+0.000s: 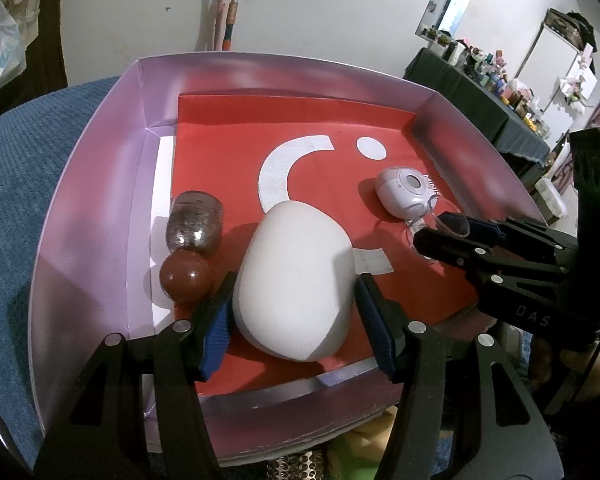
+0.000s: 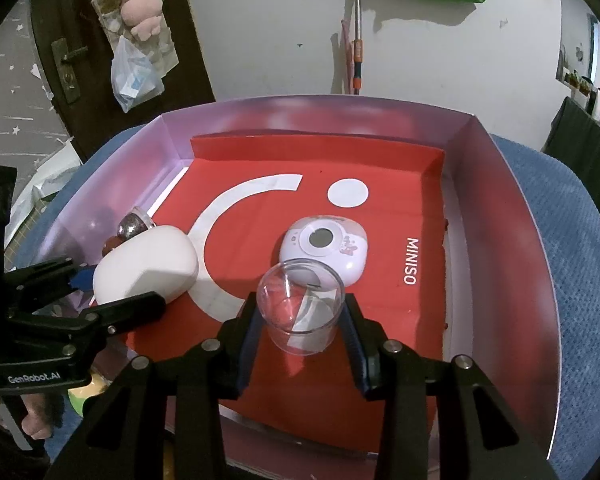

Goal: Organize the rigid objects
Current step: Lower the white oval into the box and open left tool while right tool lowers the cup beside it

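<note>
A shallow box with lilac walls (image 1: 100, 184) and a red liner (image 2: 380, 208) holds the objects. My left gripper (image 1: 294, 292) is shut on a white egg-shaped object (image 1: 296, 280), with a pad against each side; the object lies low on the liner at the near left. My right gripper (image 2: 302, 314) is shut on a clear plastic cup (image 2: 302, 308), mouth tilted up and away, just in front of a small lilac-white round device (image 2: 326, 248). In the left wrist view the right gripper (image 1: 444, 236) comes in from the right with the cup (image 1: 446, 226) beside the device (image 1: 404, 196).
A brown ball (image 1: 186, 276) and a clear ribbed jar (image 1: 196, 226) lie against the box's left wall, close to my left finger. The box sits on a blue textured cloth (image 2: 572, 264). A wall with leaning poles (image 2: 358, 40) stands behind.
</note>
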A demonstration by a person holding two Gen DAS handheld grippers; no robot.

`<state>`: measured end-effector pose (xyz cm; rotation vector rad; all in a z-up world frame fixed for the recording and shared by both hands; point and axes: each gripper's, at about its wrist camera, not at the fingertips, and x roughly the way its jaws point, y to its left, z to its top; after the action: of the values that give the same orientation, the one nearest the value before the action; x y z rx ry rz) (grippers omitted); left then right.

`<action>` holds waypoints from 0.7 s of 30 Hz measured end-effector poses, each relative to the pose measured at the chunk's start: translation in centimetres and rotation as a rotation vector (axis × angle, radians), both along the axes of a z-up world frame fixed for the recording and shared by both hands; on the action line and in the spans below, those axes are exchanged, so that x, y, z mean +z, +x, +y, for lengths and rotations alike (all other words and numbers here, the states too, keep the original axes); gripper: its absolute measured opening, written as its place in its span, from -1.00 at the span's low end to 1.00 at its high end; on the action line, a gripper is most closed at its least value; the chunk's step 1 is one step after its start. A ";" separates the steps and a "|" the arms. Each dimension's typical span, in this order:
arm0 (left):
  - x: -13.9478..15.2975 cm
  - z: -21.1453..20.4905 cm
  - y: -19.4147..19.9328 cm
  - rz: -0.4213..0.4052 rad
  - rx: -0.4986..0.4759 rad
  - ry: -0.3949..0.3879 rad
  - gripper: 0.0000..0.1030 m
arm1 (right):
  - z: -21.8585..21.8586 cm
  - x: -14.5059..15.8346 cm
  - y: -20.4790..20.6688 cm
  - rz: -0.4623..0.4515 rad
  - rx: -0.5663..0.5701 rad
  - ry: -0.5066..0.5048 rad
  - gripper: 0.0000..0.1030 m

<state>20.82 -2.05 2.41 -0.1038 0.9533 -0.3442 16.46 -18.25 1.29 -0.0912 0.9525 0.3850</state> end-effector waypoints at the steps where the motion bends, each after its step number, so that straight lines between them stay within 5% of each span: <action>1: 0.0 0.0 0.1 0.000 0.000 0.002 0.11 | -0.1 0.0 0.0 0.000 -0.001 0.003 -0.19; 11: 0.0 -1.0 -0.8 -0.026 0.004 0.073 0.27 | -0.4 0.0 -0.3 0.002 0.001 0.017 -0.15; 16: 0.4 -1.0 -1.2 -0.038 0.003 0.066 0.30 | -0.7 0.4 -0.9 -0.009 0.003 0.032 0.06; 21: 1.2 -1.3 -1.9 -0.065 -0.012 0.064 0.54 | -0.7 1.3 -1.8 -0.033 0.011 0.046 0.23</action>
<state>18.90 -3.38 3.60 -0.0288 0.9001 -0.3259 14.61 -18.98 2.61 -0.0610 0.9100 0.4142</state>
